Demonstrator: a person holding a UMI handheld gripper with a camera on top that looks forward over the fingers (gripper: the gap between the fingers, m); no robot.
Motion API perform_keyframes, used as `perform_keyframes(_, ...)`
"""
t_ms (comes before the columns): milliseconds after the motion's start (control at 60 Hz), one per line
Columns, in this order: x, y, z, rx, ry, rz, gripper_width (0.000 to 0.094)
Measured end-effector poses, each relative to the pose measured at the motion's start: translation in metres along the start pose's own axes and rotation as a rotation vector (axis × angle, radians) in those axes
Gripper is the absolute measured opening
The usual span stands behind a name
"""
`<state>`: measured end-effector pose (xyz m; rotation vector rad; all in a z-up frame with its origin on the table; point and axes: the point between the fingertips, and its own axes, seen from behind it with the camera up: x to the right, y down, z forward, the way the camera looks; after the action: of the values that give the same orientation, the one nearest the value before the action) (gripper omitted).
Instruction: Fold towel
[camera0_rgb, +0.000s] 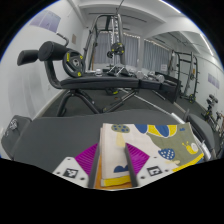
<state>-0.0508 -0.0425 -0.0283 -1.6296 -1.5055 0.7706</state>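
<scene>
The towel (165, 148) is cream with yellow, blue and green shapes. It lies on the dark grey table (50, 138) to the right of and ahead of my fingers. A folded strip of it runs back between my two fingers (88, 160), whose magenta pads press on both sides of it. My gripper (112, 172) is shut on this strip and holds it just above the table, with its yellow hem at the near end.
Beyond the table stands a weight bench (110, 84) with a barbell rack and weight plates (72, 62). More gym frames (185, 75) stand at the right. A dark thing (18, 128) lies at the table's left edge.
</scene>
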Motion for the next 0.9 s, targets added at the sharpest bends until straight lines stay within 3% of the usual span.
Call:
perform_keyframes(67,0.013,-0.003,0.006,0.011,0.060,-0.055,0.0088)
perform_keyframes(83,0.017,-0.005,0.006,0.019,0.080,-0.063,0.0038)
perform_keyframes(200,0.012,-0.007,0.003,0.013,0.078,-0.104,0.0024)
perform_keyframes(300,-0.004,-0.011,-0.004,-0.013,-0.003,-0.053,0.0012)
perform_keyframes(517,0.025,-0.094,-0.063,0.066,-0.075,0.073,0.0015)
perform_keyframes(683,0.108,-0.135,-0.077,0.100,-0.052,0.156,0.0026)
perform_keyframes(900,0.217,-0.081,-0.038,0.027,0.075,0.119,0.0026)
